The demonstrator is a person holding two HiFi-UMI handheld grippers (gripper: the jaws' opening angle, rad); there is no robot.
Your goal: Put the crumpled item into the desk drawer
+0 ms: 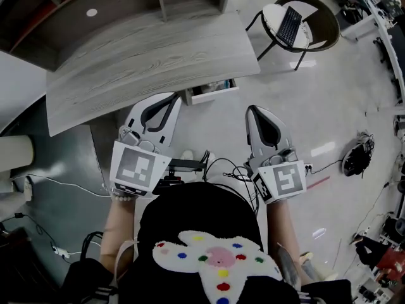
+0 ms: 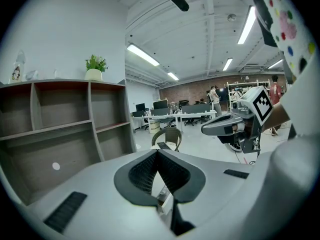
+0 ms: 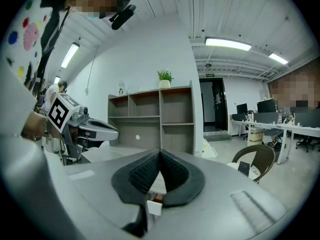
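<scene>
Both hands hold their grippers forward, tilted slightly down, side by side and apart, at the front of the desk (image 1: 145, 56).

Left gripper (image 1: 171, 100): jaws together, nothing between them.

Right gripper (image 1: 252, 111): jaws together, empty.

Each cube carries a black-and-white square marker (image 1: 134, 168).

The drawer (image 1: 212, 92) stands open under the desk edge. Its contents are too small to identify, so the crumpled item cannot be located.

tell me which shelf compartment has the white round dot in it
The wide lower compartment: a white dot marks its back panel. The other compartments, above and beside it, show bare panels.
</scene>
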